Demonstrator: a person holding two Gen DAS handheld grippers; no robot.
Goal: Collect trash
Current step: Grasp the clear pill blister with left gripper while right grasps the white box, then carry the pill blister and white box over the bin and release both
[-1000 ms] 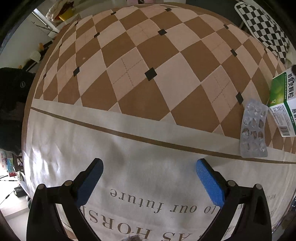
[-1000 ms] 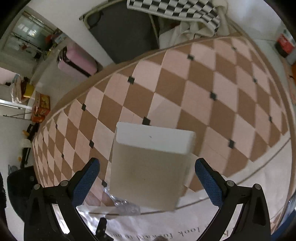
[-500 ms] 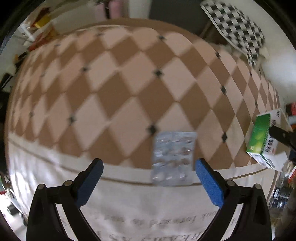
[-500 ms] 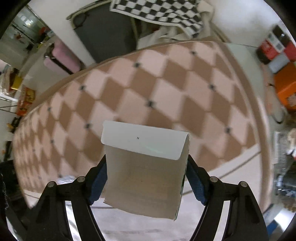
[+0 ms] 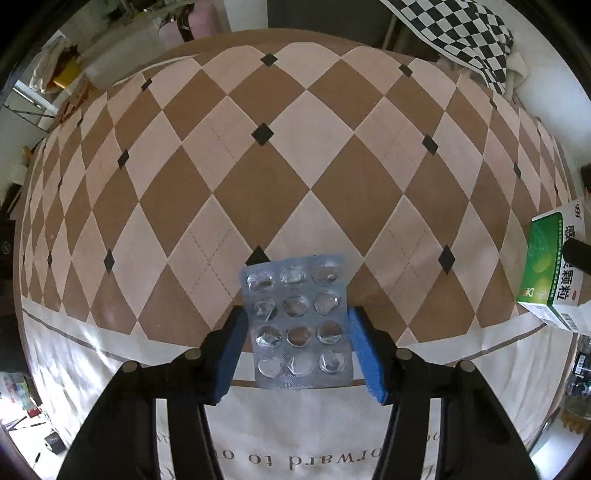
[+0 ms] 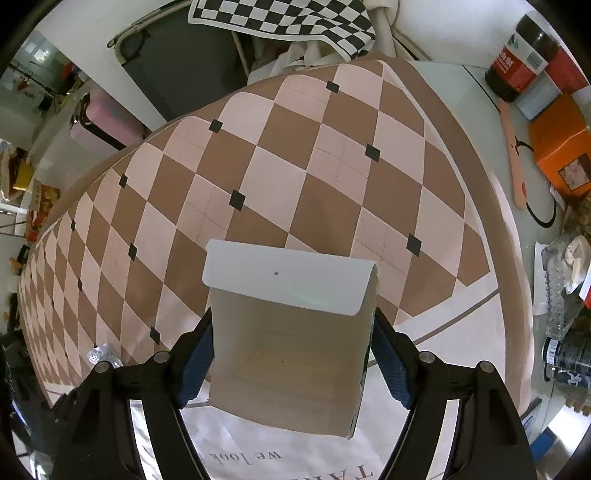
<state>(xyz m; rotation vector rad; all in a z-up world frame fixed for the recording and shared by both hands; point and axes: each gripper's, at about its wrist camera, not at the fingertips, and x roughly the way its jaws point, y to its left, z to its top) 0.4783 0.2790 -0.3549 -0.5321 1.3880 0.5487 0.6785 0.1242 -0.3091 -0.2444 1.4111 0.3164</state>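
Note:
My left gripper [image 5: 297,350] is shut on a silver blister pack [image 5: 299,321] with emptied pockets, its blue pads pressing both long edges above the checkered tablecloth [image 5: 258,166]. My right gripper [image 6: 291,365] is shut on an open medicine box [image 6: 288,350], whose empty inside and raised flap face the camera. The same green and white box [image 5: 550,273] shows at the right edge of the left wrist view. A corner of the blister pack [image 6: 103,356] shows at lower left in the right wrist view.
A dark jar [image 6: 521,55], an orange box [image 6: 561,147] and plastic bottles [image 6: 565,295] crowd the table's right side. A checkered cloth [image 6: 288,22] hangs over a chair behind the table. A pink suitcase [image 6: 103,125] stands on the floor beyond.
My left gripper swung right to the blister pack and closed on its edges. My right gripper closed on the box and turned right with it.

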